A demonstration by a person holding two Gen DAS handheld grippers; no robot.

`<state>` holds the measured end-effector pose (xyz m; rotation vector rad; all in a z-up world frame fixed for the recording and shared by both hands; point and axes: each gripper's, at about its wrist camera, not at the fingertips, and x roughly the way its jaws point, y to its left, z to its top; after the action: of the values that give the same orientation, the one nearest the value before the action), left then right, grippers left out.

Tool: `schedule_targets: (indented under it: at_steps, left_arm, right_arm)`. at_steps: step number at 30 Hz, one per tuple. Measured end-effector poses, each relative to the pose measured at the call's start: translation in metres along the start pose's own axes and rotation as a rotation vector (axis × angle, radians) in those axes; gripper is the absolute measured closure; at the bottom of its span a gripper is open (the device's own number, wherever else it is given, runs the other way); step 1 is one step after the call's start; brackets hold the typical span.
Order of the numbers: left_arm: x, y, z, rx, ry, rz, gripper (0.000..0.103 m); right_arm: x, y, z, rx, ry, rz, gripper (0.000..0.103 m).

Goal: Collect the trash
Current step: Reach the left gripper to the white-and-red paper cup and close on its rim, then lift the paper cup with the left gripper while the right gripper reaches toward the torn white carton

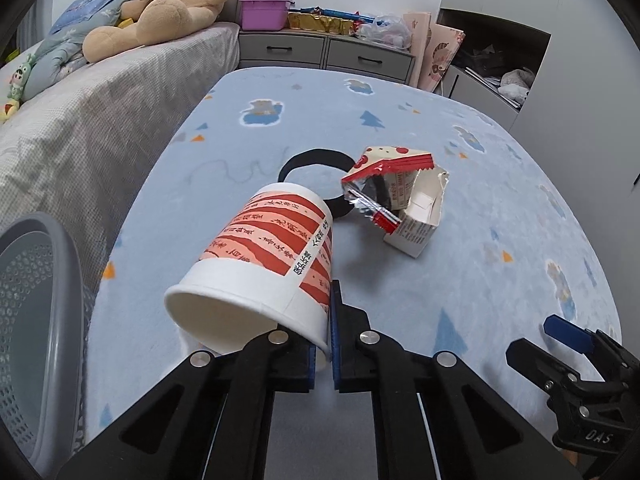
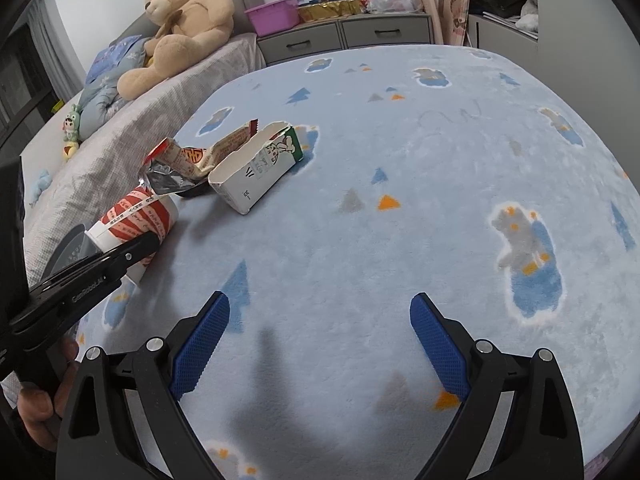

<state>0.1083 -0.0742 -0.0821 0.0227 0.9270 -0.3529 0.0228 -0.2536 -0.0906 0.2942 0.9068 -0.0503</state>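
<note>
Pinching only the thin rim wall of the paper cup (image 1: 256, 268), our left tool (image 1: 322, 354) has its blue pads pressed together on it, so we judge the cup could crumple, twist or slip free if swung fast toward the grey mesh basket (image 1: 40, 320) at nine o'clock. It is a white cup with red-striped print, tipped with its mouth toward us, above the blue patterned rug (image 1: 400, 280). Our right tool (image 2: 320, 344) hangs spread and empty. Farther off, at one o'clock, a torn white carton (image 1: 420, 216) and a red foil wrapper (image 1: 376, 176) lie touching, over a black ring (image 1: 316, 156).
</note>
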Motion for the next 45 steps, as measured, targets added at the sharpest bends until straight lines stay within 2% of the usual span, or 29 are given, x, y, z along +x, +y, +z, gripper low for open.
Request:
schedule_targets:
  at_steps: [7,15,28,33,38,45]
  left_arm:
    - [-0.014,0.016,-0.007,-0.031,-0.007,-0.014,0.097]
    - [-0.041,0.025,-0.007,-0.014,-0.073,0.076,0.097]
    - [-0.043,0.040,-0.008,-0.037,-0.077,0.096,0.097]
    - [-0.043,0.041,-0.009,-0.041,-0.073,0.092,0.097]
    - [-0.043,0.041,-0.008,-0.043,-0.073,0.085,0.097]
    - [-0.044,0.039,-0.008,-0.035,-0.074,0.086,0.097]
  right_arm:
    - [0.003,0.015,0.000,-0.031,0.004,-0.009,0.013]
    - [0.007,0.033,0.016,-0.036,-0.012,-0.019,0.013]
    - [0.059,0.071,0.064,-0.042,0.007,-0.143,0.013]
    - [0.067,0.065,0.070,-0.024,0.015,-0.194,0.013]
    - [0.053,0.037,0.067,0.026,-0.007,-0.229,0.013]
    - [0.050,0.027,0.069,0.056,-0.010,-0.190,0.013]
